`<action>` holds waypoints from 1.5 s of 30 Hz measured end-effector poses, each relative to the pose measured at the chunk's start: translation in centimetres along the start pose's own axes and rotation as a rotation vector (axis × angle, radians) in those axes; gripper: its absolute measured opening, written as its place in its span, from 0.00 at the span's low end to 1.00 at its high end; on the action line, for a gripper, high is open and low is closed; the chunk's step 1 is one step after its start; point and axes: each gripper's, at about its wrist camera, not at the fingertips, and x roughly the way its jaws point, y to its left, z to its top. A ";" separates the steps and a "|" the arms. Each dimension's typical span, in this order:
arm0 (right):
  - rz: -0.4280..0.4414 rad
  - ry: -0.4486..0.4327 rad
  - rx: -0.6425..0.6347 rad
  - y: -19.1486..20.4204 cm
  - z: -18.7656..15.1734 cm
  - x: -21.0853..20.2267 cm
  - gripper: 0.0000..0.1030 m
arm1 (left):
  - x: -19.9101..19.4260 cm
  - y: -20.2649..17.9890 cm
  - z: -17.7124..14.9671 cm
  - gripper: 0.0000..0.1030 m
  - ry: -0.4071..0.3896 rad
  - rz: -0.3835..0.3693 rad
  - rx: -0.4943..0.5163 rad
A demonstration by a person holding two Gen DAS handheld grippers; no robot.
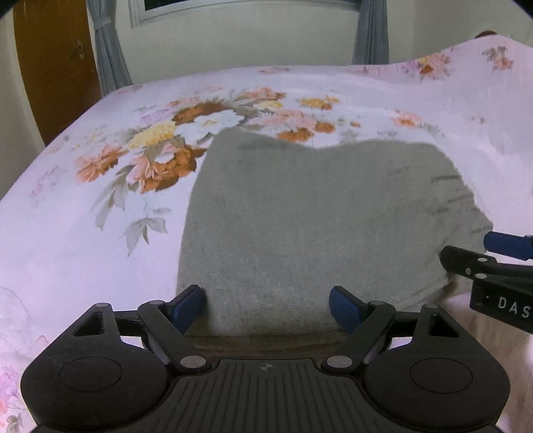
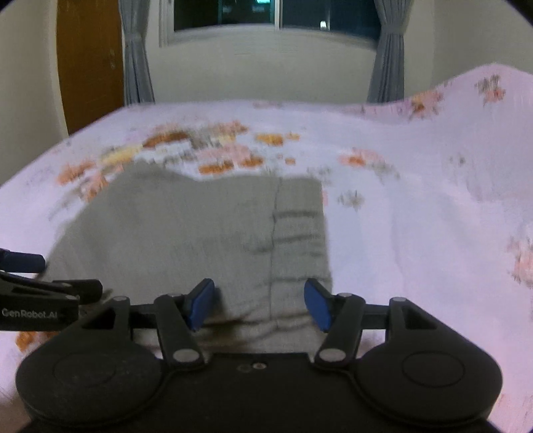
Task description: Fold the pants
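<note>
Grey pants [image 1: 309, 219] lie folded into a compact rectangle on a floral bedsheet [image 1: 100, 233]. My left gripper [image 1: 266, 308] is open, its blue pads on either side of the pants' near edge. My right gripper [image 2: 260, 304] is open too, over the near right part of the pants [image 2: 200, 233], where the ribbed waistband [image 2: 299, 233] shows. The right gripper also shows at the right edge of the left wrist view [image 1: 493, 263]. The left gripper shows at the left edge of the right wrist view [image 2: 40, 286]. The right wrist view is blurred.
The bed fills most of both views. The sheet rises into a hump at the far right [image 1: 483, 66]. Behind the bed are a wall with a window [image 2: 276, 16], grey curtains [image 1: 110, 50] and a wooden door [image 1: 53, 66].
</note>
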 end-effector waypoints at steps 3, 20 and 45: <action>0.011 -0.017 0.020 -0.2 0.2 -0.9 0.58 | -0.4 -0.1 0.1 0.81 0.002 0.005 -0.007; 0.095 -0.023 0.111 -0.8 -1.4 -5.1 0.62 | -4.7 -1.3 -0.4 1.00 0.022 0.020 0.000; 0.111 -0.153 0.050 -1.3 -4.2 -18.5 0.78 | -20.5 0.2 -3.8 1.00 -0.226 0.070 -0.033</action>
